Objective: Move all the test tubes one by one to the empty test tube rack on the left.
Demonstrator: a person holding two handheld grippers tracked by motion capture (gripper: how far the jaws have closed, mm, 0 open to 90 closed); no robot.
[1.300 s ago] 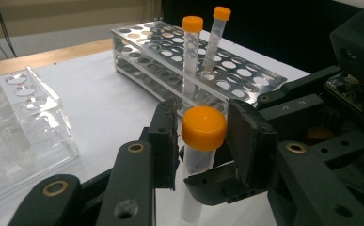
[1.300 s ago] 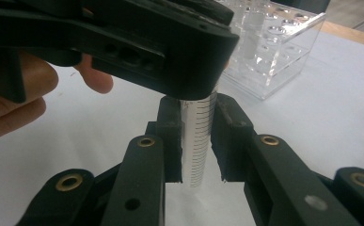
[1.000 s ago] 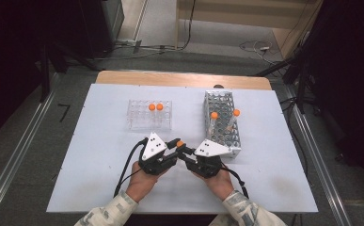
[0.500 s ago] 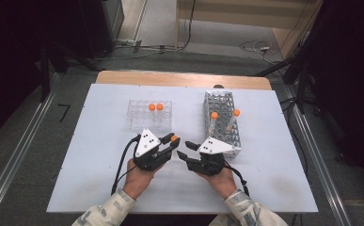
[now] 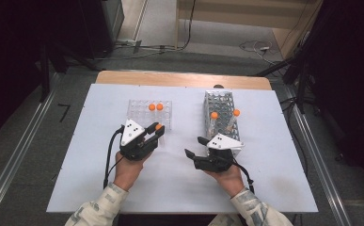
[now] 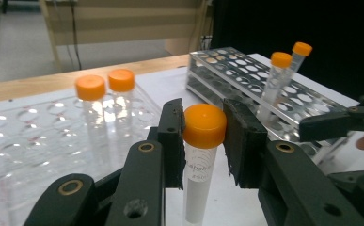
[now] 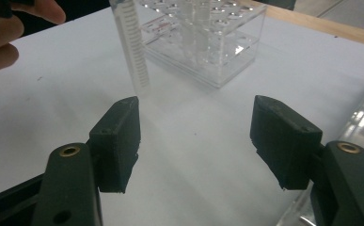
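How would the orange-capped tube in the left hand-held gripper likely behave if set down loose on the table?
The tube is tall, narrow and round, so it would probably tip and roll. It looks clear, thin-walled and empty, so likely light and stiff. The left hand-held gripper pinches its cap, which may let it swing.

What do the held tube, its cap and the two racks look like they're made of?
Held tube: clear plastic, probably; see-through wall with printed markings. Its cap: opaque orange plastic with a smooth matt sheen. Left rack: clear acrylic by the look; transparent, glossy edges. Right rack: looks like metal, silvery and reflective with punched holes, though shiny plastic can't be ruled out.
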